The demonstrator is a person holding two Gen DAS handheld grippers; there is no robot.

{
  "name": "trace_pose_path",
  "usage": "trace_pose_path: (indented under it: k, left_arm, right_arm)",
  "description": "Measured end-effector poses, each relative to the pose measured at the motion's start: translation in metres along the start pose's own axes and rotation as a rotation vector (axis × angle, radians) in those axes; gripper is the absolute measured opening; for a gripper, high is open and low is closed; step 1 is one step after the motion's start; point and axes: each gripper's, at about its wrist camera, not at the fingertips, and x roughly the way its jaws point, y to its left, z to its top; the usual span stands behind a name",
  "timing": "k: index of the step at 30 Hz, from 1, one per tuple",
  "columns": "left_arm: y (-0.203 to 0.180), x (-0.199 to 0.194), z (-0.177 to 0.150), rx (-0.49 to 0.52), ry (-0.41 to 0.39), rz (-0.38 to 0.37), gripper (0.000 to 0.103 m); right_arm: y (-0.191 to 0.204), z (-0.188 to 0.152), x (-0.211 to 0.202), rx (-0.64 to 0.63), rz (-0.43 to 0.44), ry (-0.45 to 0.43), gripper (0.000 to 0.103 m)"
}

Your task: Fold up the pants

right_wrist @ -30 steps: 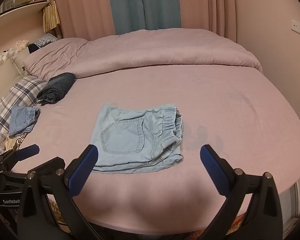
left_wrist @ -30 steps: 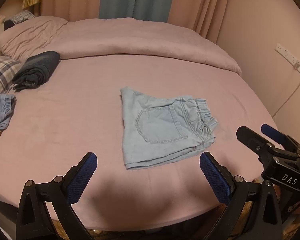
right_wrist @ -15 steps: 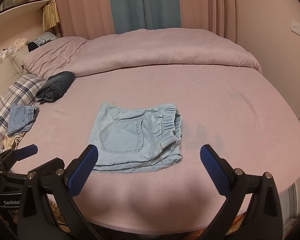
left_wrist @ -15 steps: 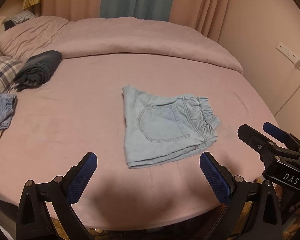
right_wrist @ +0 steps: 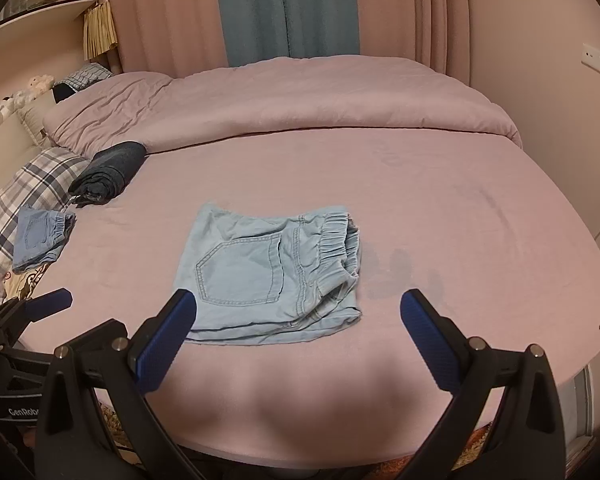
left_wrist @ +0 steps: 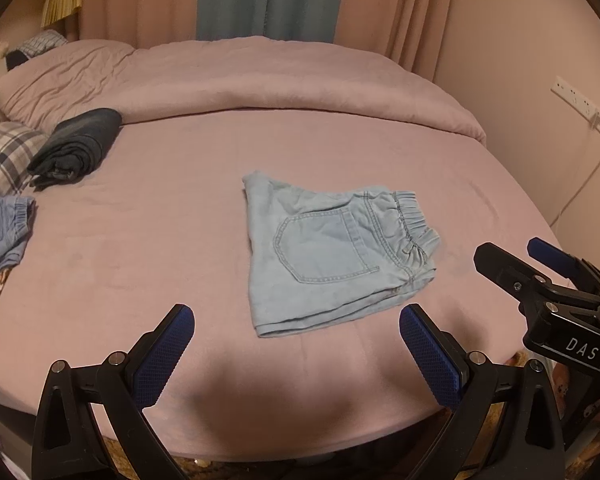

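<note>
Barely anything moved since a sec ago: folded light-blue shorts (left_wrist: 336, 252) lie mid-bed (left_wrist: 140, 264). Only right view shows stuffed toys (right_wrist: 20, 98) far left of shorts. Left hand-held gripper (left_wrist: 296, 354) & right hand-held gripper (right_wrist: 298, 338) both wide, empty, short of shorts.

The pink bed (right_wrist: 440, 208) lies bare on the right of the folded light-blue shorts (right_wrist: 272, 276), and along its near edge as well; a hand-held gripper could pass over either stretch. To the left there is open sheet up to a rolled dark garment (right_wrist: 108, 172), a small blue pair of shorts (right_wrist: 40, 236) and a plaid pillow (right_wrist: 16, 200) crowding that edge. Behind, the heaped duvet (right_wrist: 300, 100) blocks the far side.
</note>
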Motion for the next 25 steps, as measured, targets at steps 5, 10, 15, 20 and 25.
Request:
trace_pose_path:
  k: [5,10,15,20,25]
  left_arm:
    - [0.0005,0.0000,0.0004,0.000,0.001,-0.001,0.102]
    - [0.0013,-0.0004,0.0008,-0.006,-0.001,-0.005,0.102]
    - [0.0027,-0.0009,0.0021,-0.008,0.000,-0.005,0.102]
    - [0.0033,-0.0008,0.0026,-0.008,-0.001,-0.007,0.102]
    - [0.0039,-0.0012,0.0028,-0.008,-0.001,-0.008,0.102]
  right_arm:
    - [0.0008,-0.0003,0.0001,-0.003,0.001,-0.001,0.103]
    - [0.0011,-0.0005,0.0002,-0.002,0.000,0.000,0.103]
    - [0.0015,-0.0012,0.0007,-0.002,-0.001,0.004,0.103]
    - [0.0021,-0.0017,0.0009,-0.002,-0.002,0.004,0.103]
    - [0.0032,-0.0024,0.0009,-0.001,-0.003,0.005,0.103]
